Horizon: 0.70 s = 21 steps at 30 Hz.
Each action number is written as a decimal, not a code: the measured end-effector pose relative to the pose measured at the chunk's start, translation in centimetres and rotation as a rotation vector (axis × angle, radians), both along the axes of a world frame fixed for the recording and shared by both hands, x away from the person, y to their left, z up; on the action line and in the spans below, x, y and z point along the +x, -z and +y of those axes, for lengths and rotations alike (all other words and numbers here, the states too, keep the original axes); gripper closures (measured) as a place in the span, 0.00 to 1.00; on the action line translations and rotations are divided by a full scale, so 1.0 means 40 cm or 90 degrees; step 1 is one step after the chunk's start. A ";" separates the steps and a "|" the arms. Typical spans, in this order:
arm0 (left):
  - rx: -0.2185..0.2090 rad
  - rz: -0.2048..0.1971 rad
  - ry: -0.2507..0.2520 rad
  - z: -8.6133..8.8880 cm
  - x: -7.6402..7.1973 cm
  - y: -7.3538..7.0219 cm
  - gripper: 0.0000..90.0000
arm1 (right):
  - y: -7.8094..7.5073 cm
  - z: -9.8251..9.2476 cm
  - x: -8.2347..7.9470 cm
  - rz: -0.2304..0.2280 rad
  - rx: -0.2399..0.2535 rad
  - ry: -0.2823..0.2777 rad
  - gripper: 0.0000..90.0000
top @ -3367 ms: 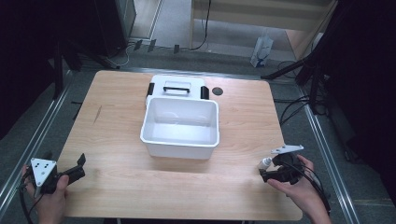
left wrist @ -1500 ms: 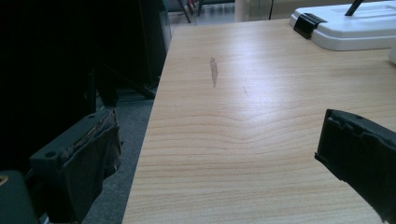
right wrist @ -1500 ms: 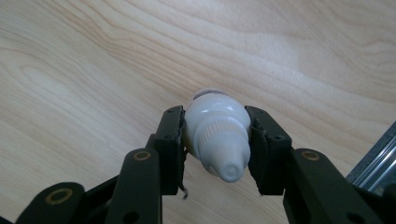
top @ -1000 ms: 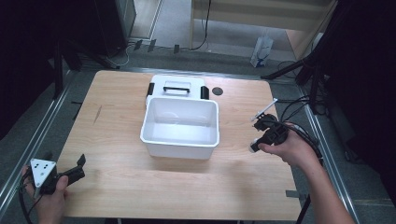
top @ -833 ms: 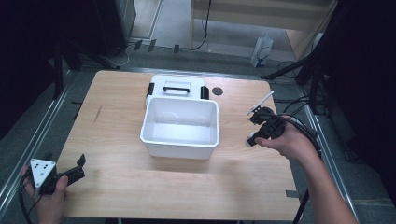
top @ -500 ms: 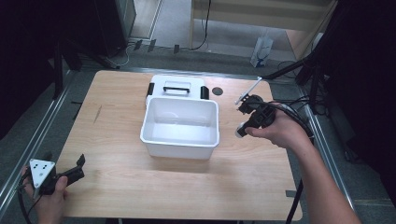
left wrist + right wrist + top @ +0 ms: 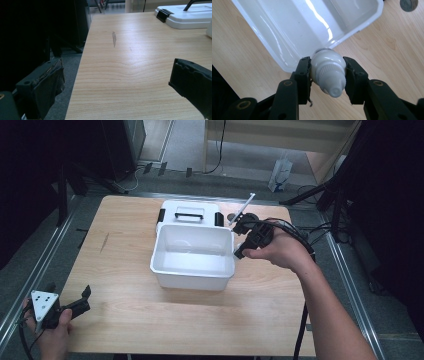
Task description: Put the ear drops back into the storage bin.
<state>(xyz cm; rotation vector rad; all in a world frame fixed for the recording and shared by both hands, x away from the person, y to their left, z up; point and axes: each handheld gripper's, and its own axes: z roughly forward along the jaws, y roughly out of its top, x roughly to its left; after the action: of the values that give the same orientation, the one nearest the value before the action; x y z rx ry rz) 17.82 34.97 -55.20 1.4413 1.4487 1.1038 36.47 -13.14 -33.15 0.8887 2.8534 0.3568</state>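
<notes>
- The right gripper (image 7: 327, 76) has its two black jaws clamped on a small white squeeze bottle (image 7: 328, 71), pinched across its ribbed collar with the nozzle cap pointing back toward the camera; that waist grip likely keeps the rounded body from slipping out.
- In the high view, the right gripper (image 7: 239, 241) sits at the 3 o'clock edge of the white plastic bin (image 7: 192, 255), right at its rim. I judge the bottle is about to go over the wall and into the bin, whose interior looks bare and glossy.
- From the right gripper view, the bottle hangs just above the bin's corner rim (image 7: 352, 32); whether it touches the rim I cannot tell.
- The bin's white lid (image 7: 190, 213), with black handle and latches, lies flat at 12 o'clock of the bin, touching or just behind it, presumably set aside so the opening stays free.
- The left gripper (image 7: 82, 300) rests at the 7 o'clock corner of the wooden table (image 7: 125, 320), jaws spread apart and holding nothing, well away from the bin, seemingly parked.
- A dark round grommet (image 7: 409, 4) sits in the tabletop beyond the bin's corner.
</notes>
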 end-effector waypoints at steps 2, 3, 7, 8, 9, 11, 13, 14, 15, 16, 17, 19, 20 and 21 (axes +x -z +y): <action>-0.001 -0.001 0.000 0.000 0.000 0.000 0.00 | 0.004 0.012 0.003 -0.001 0.001 -0.015 0.68; -0.003 -0.001 0.000 0.001 0.000 0.000 0.00 | 0.006 0.016 0.004 -0.003 -0.001 -0.022 0.68; -0.004 -0.002 0.000 0.001 0.000 0.000 0.00 | 0.025 0.035 0.013 0.002 0.001 -0.049 0.68; -0.004 -0.003 0.000 0.001 0.000 0.000 0.00 | 0.031 0.039 0.015 0.002 -0.002 -0.061 0.68; -0.003 -0.003 0.000 0.002 0.000 0.000 0.00 | 0.038 0.044 0.015 0.002 -0.004 -0.069 0.68; -0.005 -0.002 0.000 0.002 -0.001 0.000 0.00 | 0.049 0.053 0.017 0.002 -0.013 -0.086 0.68; -0.006 -0.001 0.001 0.002 -0.001 0.000 0.00 | 0.059 0.060 0.019 0.002 -0.020 -0.100 0.68; -0.006 -0.001 0.001 0.002 -0.001 0.000 0.00 | 0.059 0.060 0.019 0.002 -0.020 -0.100 0.68; -0.006 -0.001 0.001 0.002 -0.001 0.000 0.00 | 0.069 0.068 0.023 0.004 -0.026 -0.113 0.68; -0.006 -0.003 0.000 0.002 -0.001 0.000 0.00 | 0.073 0.070 0.024 0.005 -0.028 -0.117 0.68; -0.006 -0.002 0.001 0.002 -0.001 0.000 0.00 | 0.077 0.073 0.026 0.004 -0.033 -0.123 0.68; -0.005 -0.003 0.001 0.002 -0.001 0.000 0.00 | 0.087 0.079 0.029 0.006 -0.041 -0.135 0.68; -0.006 -0.003 0.001 0.002 -0.001 0.001 0.00 | 0.093 0.082 0.030 0.007 -0.045 -0.140 0.68; -0.006 -0.002 0.001 0.003 -0.001 0.000 0.00 | 0.102 0.086 0.031 0.008 -0.051 -0.152 0.68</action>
<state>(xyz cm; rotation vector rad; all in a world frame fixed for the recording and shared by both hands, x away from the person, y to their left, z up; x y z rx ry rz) 17.78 35.08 -55.22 1.4329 1.4482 1.0975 37.71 -9.71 -37.22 0.5382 2.9679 0.2591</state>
